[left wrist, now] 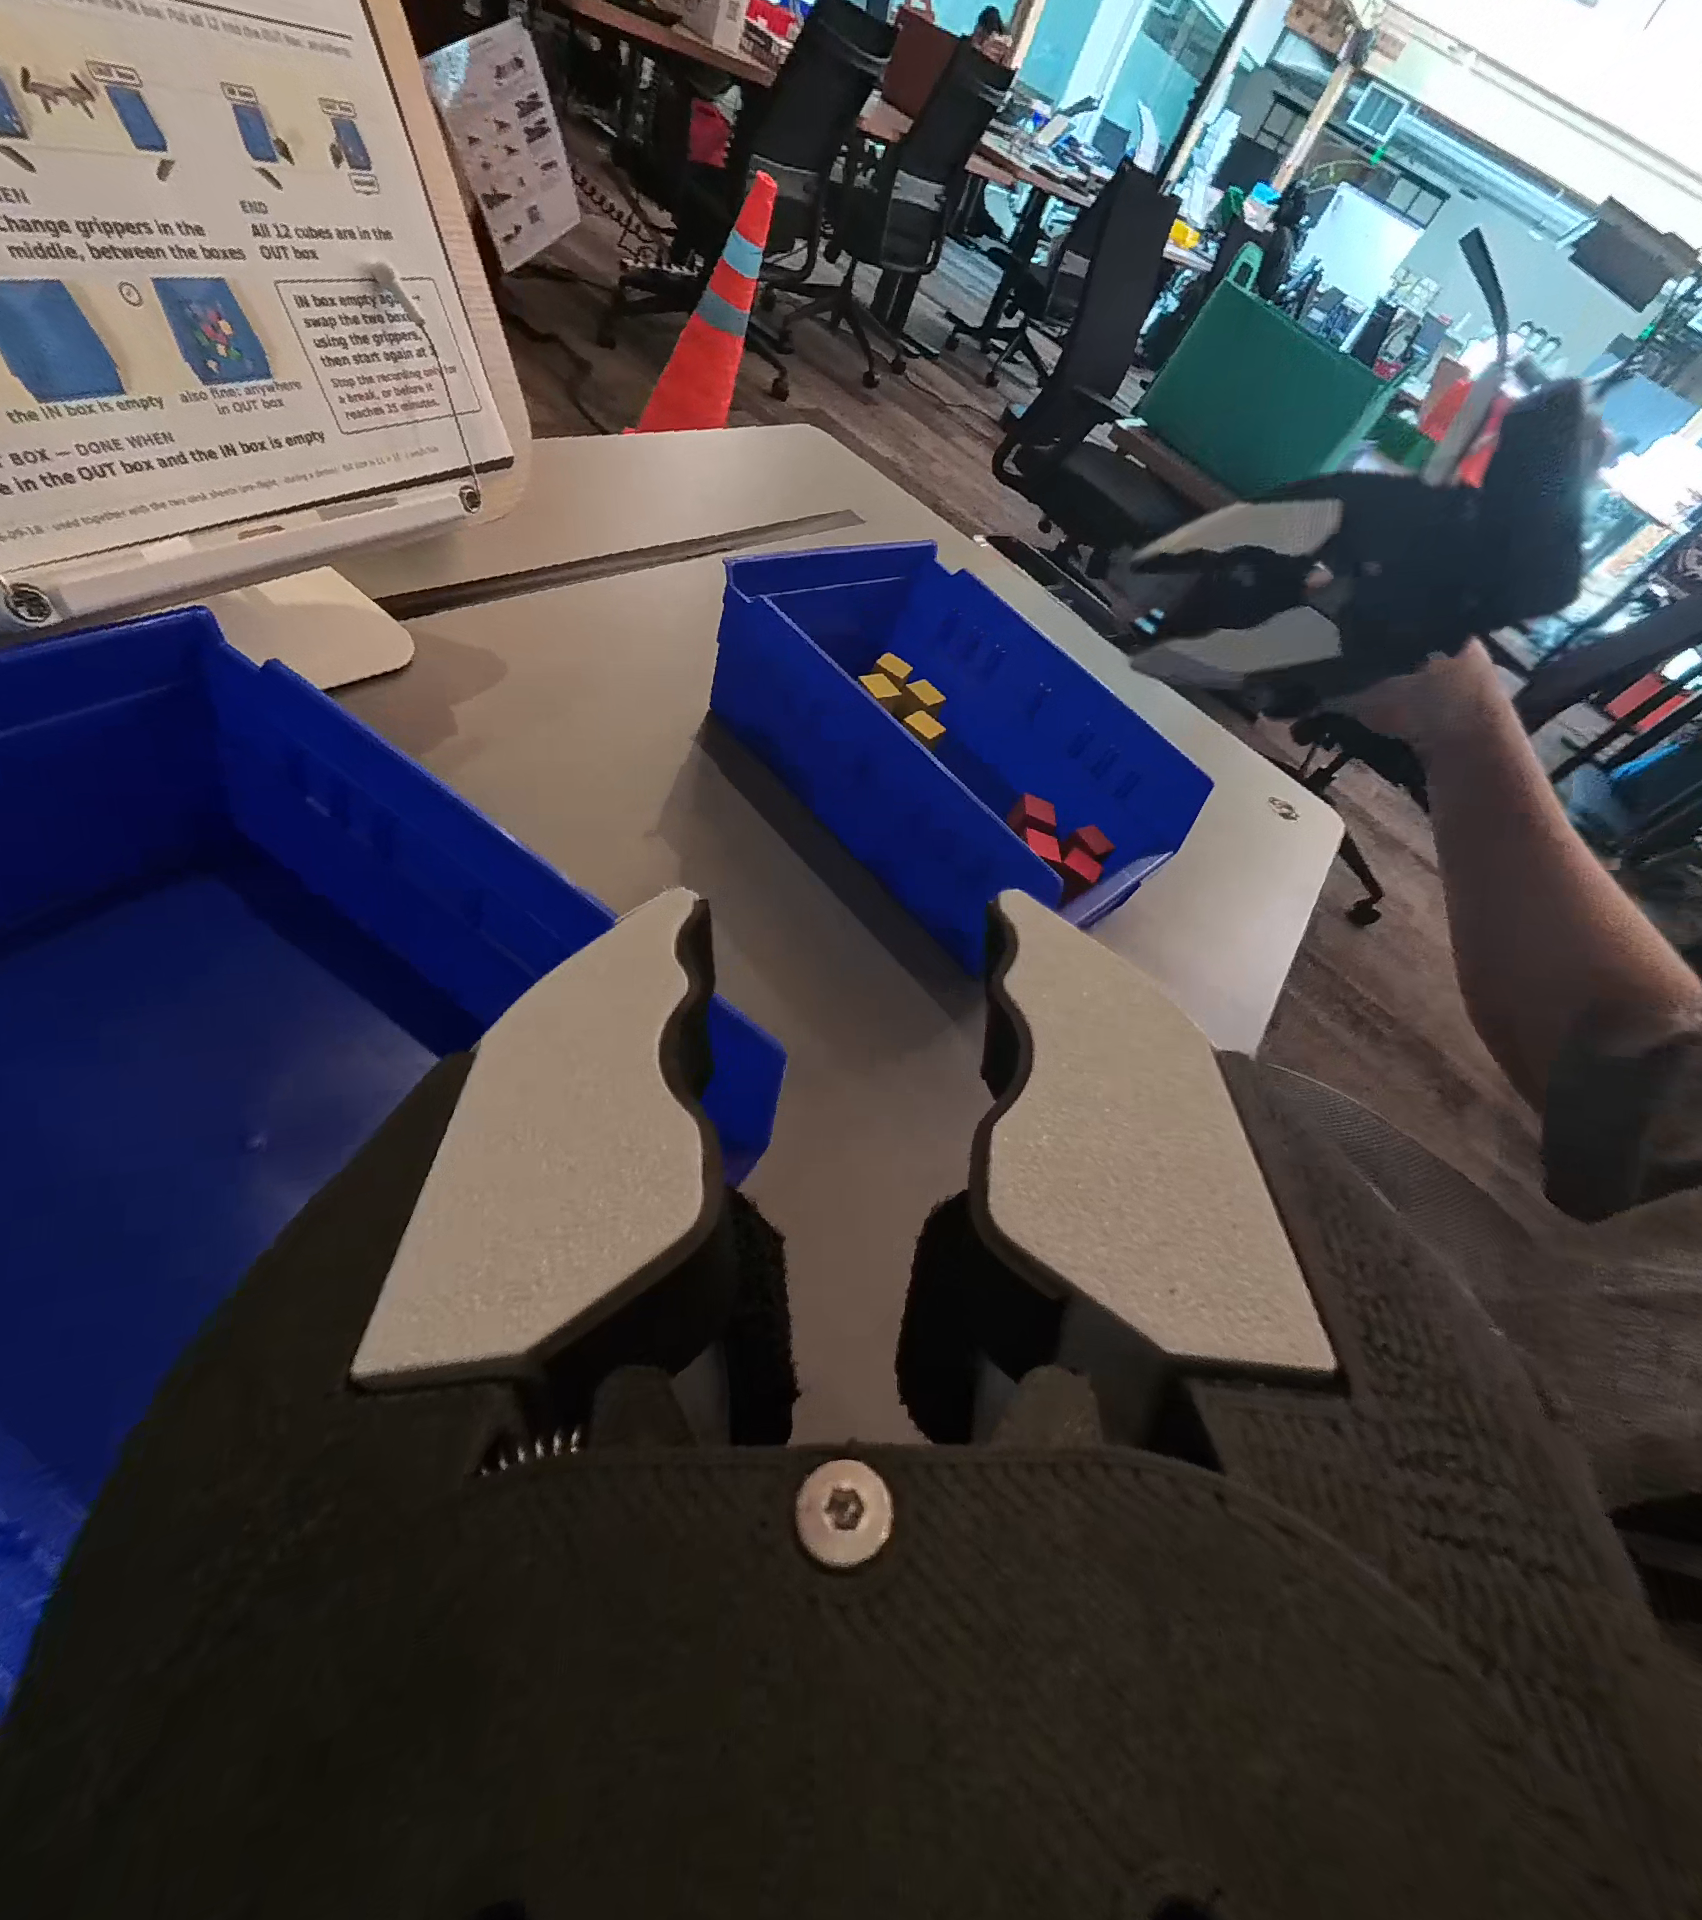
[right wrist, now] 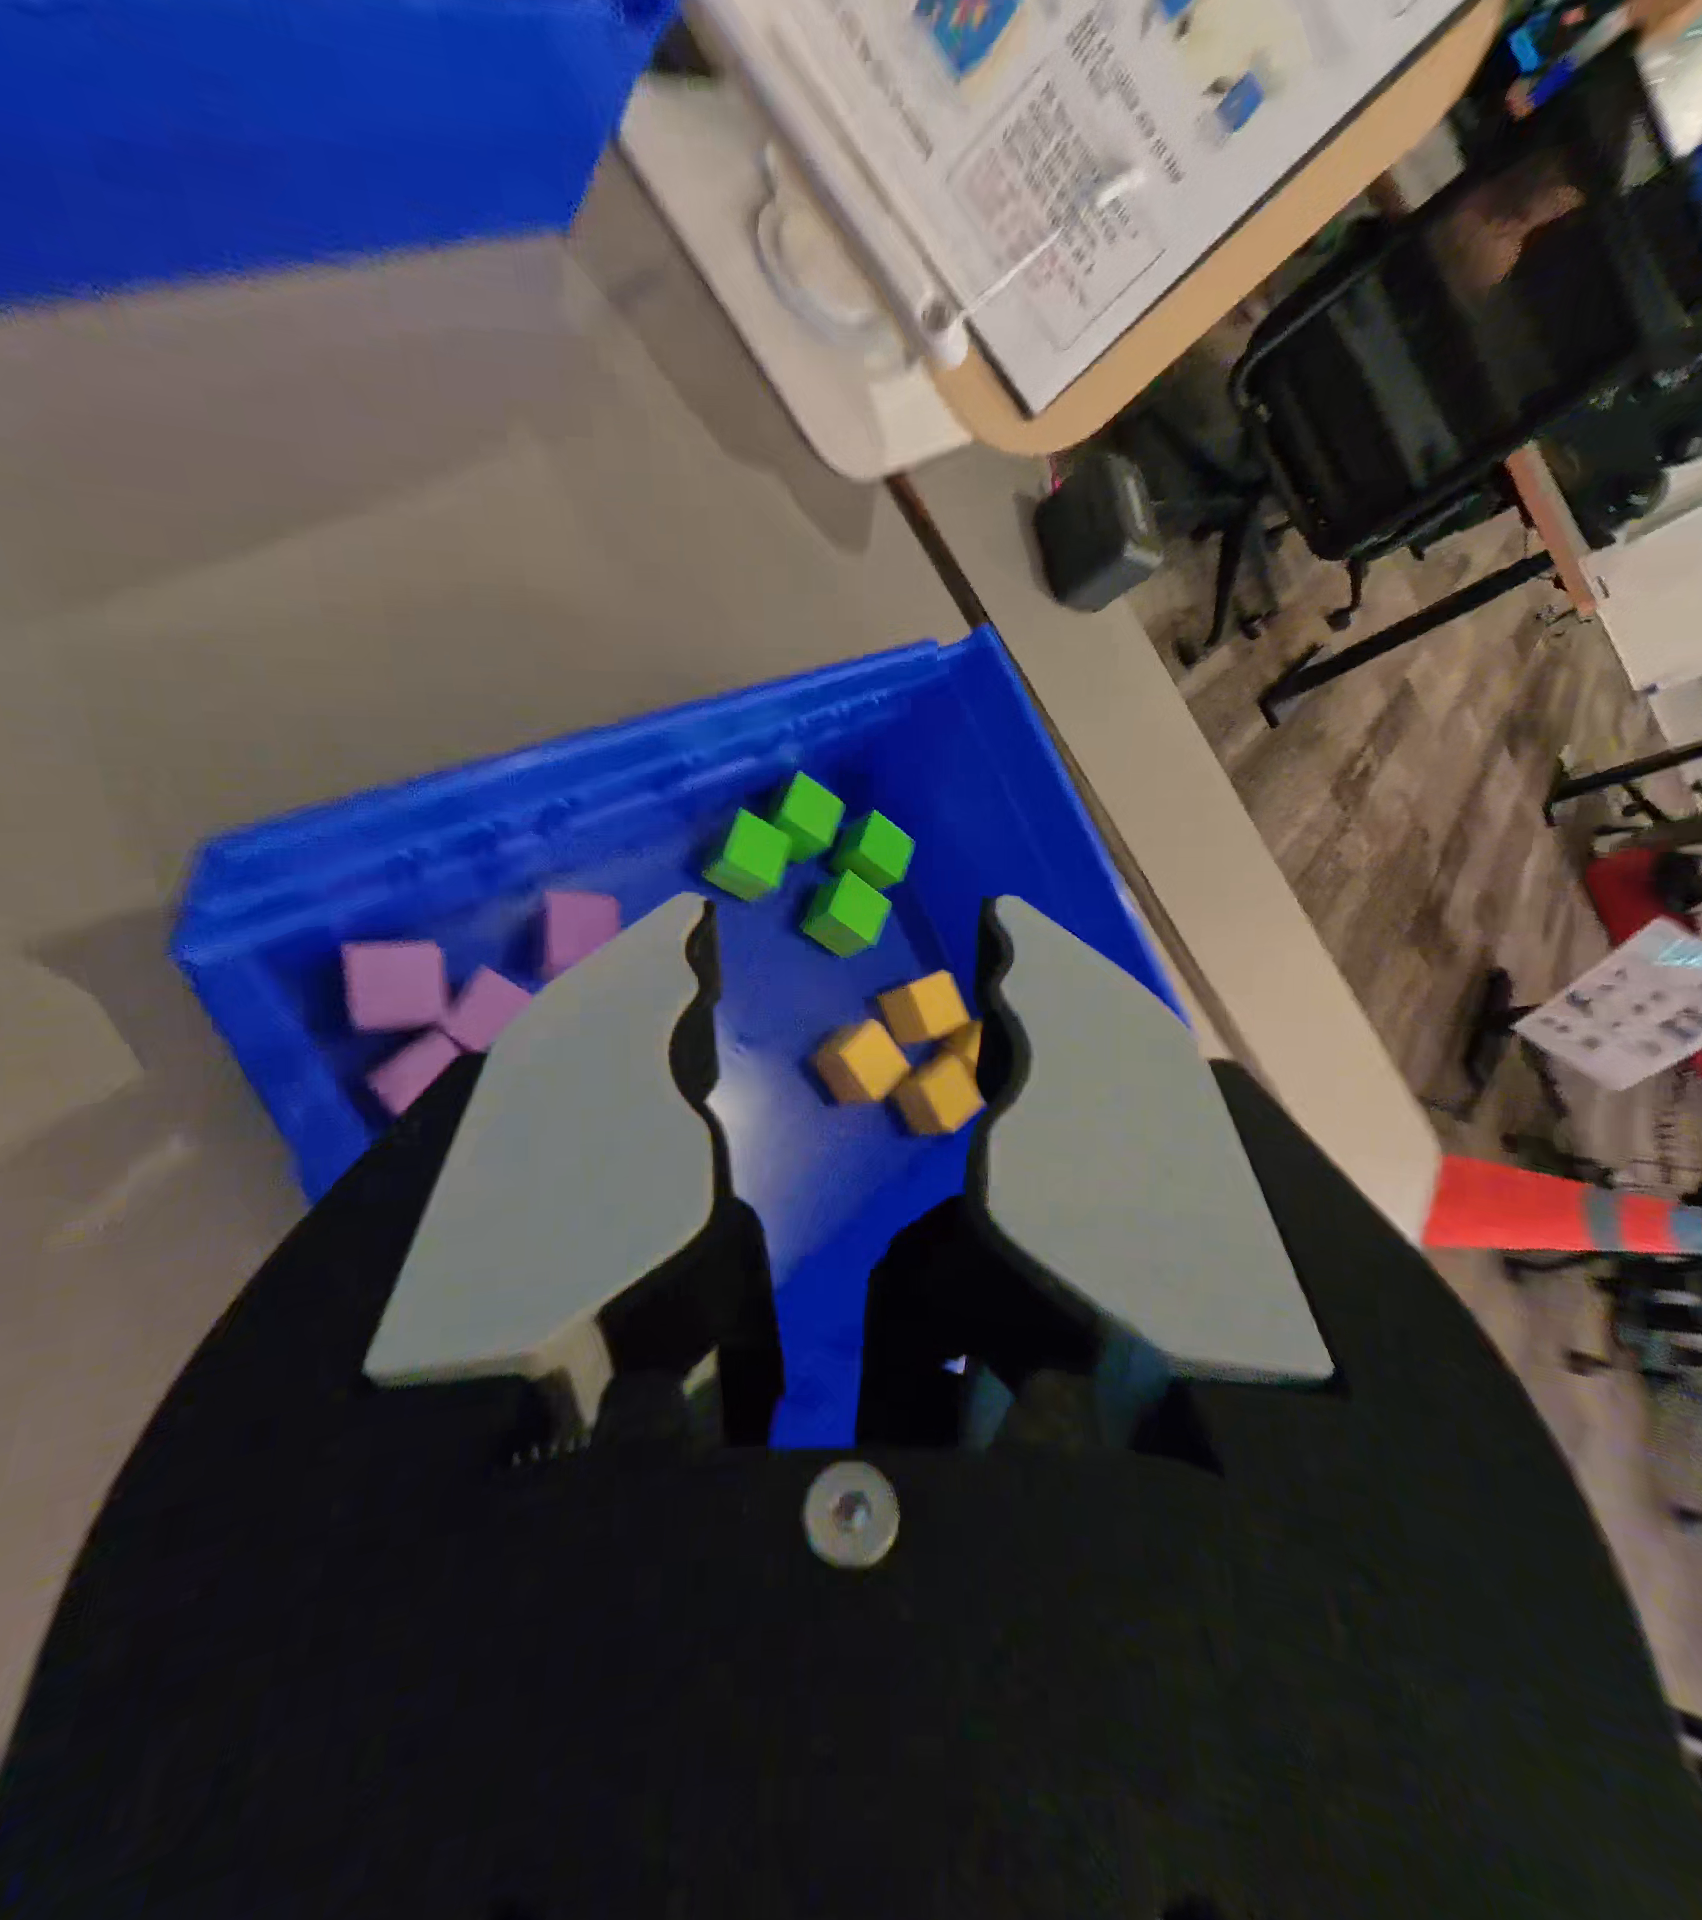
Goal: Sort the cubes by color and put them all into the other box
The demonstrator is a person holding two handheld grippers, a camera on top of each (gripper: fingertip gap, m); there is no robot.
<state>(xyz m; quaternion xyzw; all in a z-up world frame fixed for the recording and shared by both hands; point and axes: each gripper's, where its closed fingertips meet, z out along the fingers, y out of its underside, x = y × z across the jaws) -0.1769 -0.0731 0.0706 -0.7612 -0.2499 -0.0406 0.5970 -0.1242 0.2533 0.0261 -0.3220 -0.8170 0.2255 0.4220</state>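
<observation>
My left gripper (left wrist: 847, 909) is open and empty. It hovers over the grey table (left wrist: 566, 748), between an empty blue bin (left wrist: 411, 748) on its left and a smaller blue bin (left wrist: 857, 790) ahead. That bin holds yellow cubes (left wrist: 904, 698) and red cubes (left wrist: 1060, 842). My right gripper (right wrist: 842, 914) is open and empty, pointing down into the smaller bin (right wrist: 556, 800) above green cubes (right wrist: 811, 862), yellow cubes (right wrist: 904, 1060) and purple cubes (right wrist: 431, 1003). It also shows in the left wrist view (left wrist: 1143, 608), raised at the right of the bin.
A printed instruction board (left wrist: 151, 260) on a white stand rises at the table's back left. The person's arm (left wrist: 1553, 883) reaches in from the right. An orange cone (left wrist: 722, 312) and office chairs (left wrist: 826, 187) stand on the floor beyond the table edge.
</observation>
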